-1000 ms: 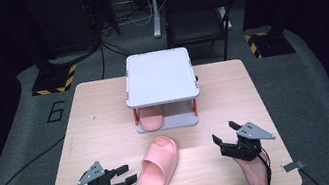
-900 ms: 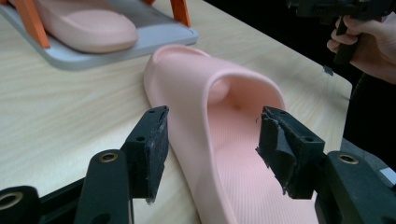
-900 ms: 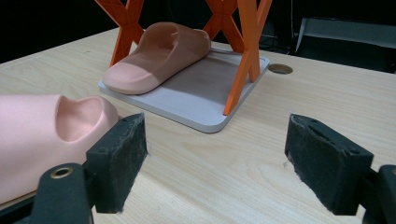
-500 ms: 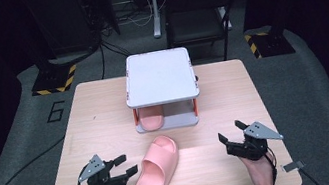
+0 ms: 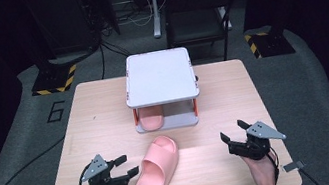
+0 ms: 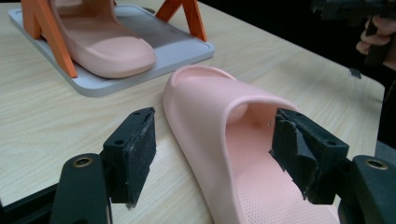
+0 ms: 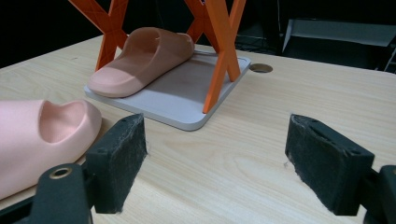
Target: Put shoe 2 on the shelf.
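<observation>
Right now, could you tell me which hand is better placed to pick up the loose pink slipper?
Left, probably. The left tool sits right beside the slipper, open, its side wall between the jaws in the left gripper view. The right tool is farther off.

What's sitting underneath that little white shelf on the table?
Under the white shelf, a pink slipper lies on the grey base plate, between the orange legs. From above the shelf top covers its back part; only the toe shows.

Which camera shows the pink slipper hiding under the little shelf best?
The right gripper view: the slipper under the shelf shows whole there, lying on the grey base. The left gripper view shows its toe end; the high view only its toe peeking out.
</observation>
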### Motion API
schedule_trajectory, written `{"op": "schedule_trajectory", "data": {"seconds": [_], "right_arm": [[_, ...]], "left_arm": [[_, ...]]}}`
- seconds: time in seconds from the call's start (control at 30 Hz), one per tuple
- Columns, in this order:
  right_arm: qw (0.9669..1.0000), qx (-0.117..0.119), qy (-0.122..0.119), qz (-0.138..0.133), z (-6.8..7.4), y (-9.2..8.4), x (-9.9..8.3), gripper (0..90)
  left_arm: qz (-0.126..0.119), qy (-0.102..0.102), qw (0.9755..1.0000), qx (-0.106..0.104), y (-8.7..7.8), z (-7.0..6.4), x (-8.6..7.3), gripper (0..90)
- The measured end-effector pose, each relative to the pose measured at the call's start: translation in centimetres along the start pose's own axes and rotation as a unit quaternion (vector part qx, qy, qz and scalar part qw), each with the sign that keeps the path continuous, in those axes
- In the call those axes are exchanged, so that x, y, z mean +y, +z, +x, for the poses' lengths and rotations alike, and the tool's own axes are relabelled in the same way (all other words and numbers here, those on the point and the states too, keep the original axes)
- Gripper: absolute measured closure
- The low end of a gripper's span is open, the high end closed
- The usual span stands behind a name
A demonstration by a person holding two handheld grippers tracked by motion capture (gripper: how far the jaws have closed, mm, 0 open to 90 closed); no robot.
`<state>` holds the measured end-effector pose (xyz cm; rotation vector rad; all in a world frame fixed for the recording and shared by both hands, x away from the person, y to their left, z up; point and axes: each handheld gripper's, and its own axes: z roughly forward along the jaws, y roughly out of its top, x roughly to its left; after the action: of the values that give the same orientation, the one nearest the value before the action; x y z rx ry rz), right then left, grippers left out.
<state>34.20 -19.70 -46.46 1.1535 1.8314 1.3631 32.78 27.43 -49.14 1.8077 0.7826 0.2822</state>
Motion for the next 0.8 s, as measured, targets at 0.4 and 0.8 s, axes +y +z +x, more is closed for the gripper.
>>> {"op": "schedule_trajectory", "data": {"seconds": [0.4,0.8], "right_arm": [[1.0000,0.004,-0.001,-0.006,0.2,0.2,0.6,19.9],[0.9999,0.008,-0.006,-0.006,0.1,0.3,1.0,19.9]], "left_arm": [[0.056,0.016,0.9973,0.045,3.1,-0.7,-0.8,42.9],[0.060,0.014,0.9972,0.043,4.9,-1.4,-1.0,70.4]]}}
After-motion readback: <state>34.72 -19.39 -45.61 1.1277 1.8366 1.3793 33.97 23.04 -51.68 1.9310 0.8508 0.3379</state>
